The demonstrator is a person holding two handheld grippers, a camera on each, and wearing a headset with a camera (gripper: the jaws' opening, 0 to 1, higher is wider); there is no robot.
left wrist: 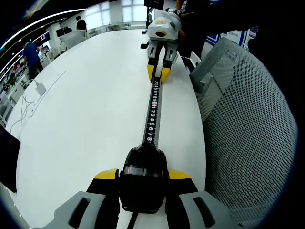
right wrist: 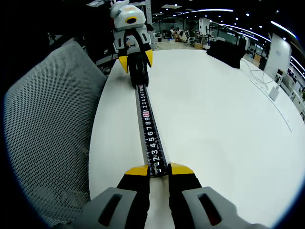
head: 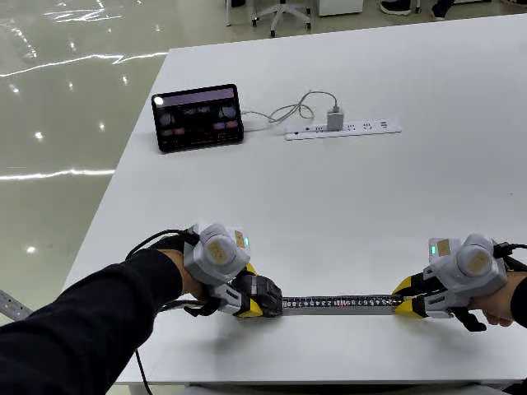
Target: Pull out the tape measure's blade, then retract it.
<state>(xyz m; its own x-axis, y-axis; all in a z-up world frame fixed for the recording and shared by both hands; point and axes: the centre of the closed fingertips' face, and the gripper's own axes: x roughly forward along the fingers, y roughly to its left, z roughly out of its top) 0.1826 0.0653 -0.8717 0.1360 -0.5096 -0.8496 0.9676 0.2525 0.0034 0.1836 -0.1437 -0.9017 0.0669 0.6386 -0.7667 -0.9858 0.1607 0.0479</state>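
Left gripper (left wrist: 143,174): jaws clamped on case (left wrist: 143,191), held between them.
Right gripper (right wrist: 158,170): jaws pinching blade (right wrist: 147,125) tip.
Blade: extended, flat on tabletop (head: 346,197), spanning both pairs of jaws.

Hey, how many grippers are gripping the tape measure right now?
2. The left gripper is shut on the tape measure case near the front edge of the table; the right gripper pinches the free end of its drawn-out blade.

Bare table (head: 346,206) lies open beyond the extended blade (head: 342,303); tablet (head: 198,117) and power strip (head: 343,128) stand well back.
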